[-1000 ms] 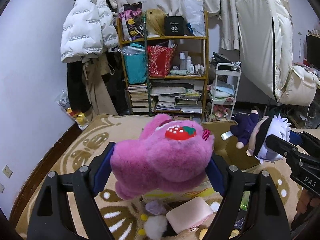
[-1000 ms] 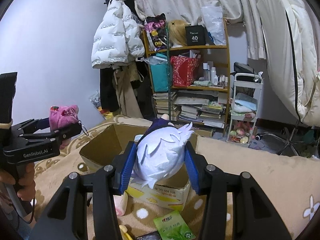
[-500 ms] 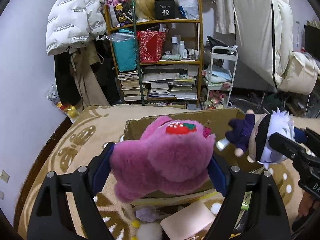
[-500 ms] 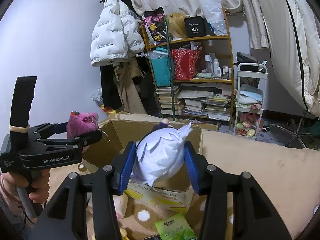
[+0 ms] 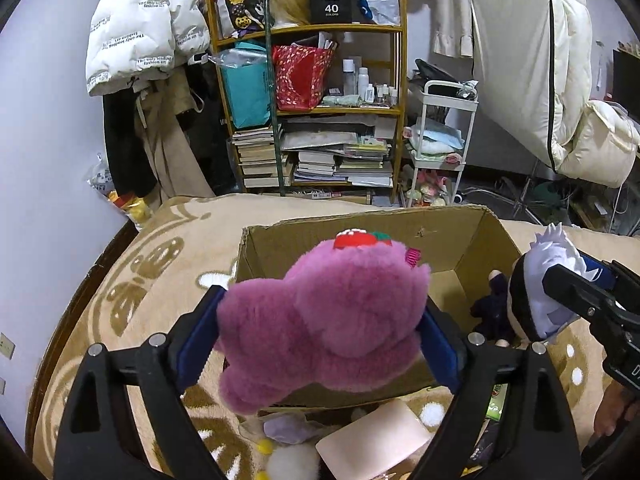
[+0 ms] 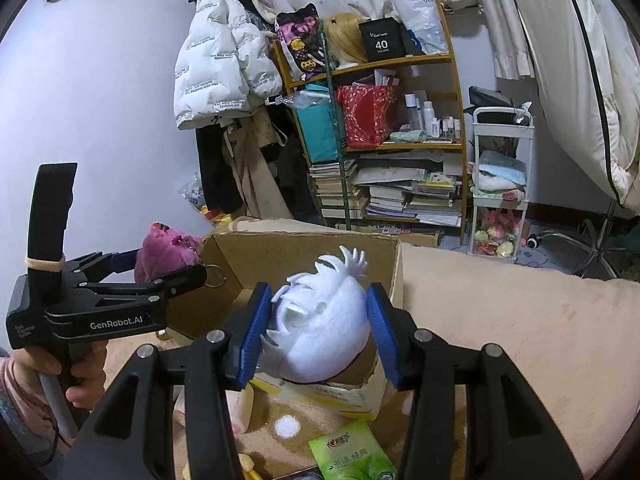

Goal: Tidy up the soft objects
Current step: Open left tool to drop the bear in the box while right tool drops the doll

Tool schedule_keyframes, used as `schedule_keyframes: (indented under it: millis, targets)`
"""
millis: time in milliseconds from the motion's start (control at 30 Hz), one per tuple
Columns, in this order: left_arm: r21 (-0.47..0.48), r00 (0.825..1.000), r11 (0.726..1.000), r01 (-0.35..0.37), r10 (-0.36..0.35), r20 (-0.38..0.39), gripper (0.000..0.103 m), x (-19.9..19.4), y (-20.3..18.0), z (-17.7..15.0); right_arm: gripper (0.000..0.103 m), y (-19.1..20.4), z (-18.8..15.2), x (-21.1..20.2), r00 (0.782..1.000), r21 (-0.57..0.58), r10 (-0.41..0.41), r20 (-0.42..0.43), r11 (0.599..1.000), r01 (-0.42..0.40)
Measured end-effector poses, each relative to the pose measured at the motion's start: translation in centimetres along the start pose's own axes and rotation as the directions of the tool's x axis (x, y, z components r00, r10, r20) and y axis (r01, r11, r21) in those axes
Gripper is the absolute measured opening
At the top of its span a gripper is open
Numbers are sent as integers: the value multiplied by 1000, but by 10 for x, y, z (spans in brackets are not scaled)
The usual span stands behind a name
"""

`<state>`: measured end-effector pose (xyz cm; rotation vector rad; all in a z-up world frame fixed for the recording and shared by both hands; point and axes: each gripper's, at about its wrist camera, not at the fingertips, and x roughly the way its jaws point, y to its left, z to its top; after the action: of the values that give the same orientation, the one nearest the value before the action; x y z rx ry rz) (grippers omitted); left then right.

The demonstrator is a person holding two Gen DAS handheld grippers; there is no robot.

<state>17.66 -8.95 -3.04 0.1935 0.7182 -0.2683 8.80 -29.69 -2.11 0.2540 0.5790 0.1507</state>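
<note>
left gripper (image 5: 320, 332): blue ribbed pads flank a shaggy magenta plush bear (image 5: 324, 320) with a strawberry patch, jaws opening, fur apparently still touching both pads, above the near wall of a corrugated cardboard box (image 5: 472, 240). right gripper (image 6: 316, 320): pads pinch the spiky white felt head of a doll (image 6: 320, 328) over the same box, whose visible floor looks bare. beige patterned blanket (image 5: 132, 280) underneath.
</note>
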Motion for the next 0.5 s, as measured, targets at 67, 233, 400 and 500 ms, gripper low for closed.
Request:
schedule_keyframes:
  millis: [67,233,400,500]
  targets:
    - [3,1000,1000,1,-1,-3,89,0,-1,0,55,0,0,1,1000,10,7,0,1000,-7]
    - [-1,1000,1000,14,-14,-2,91,2,-2,1,58,0,-1,1,1000,15,11,1,1000,-11]
    - [-37,998,997,64,-64,7,94,1,2,3,63,2,-1,1,1000,16,16,5,1000,-16]
    - [-52,997,996,74,-74,17,99,-2,4,5,67,5,0,2,1000,20,27,8,999,-27]
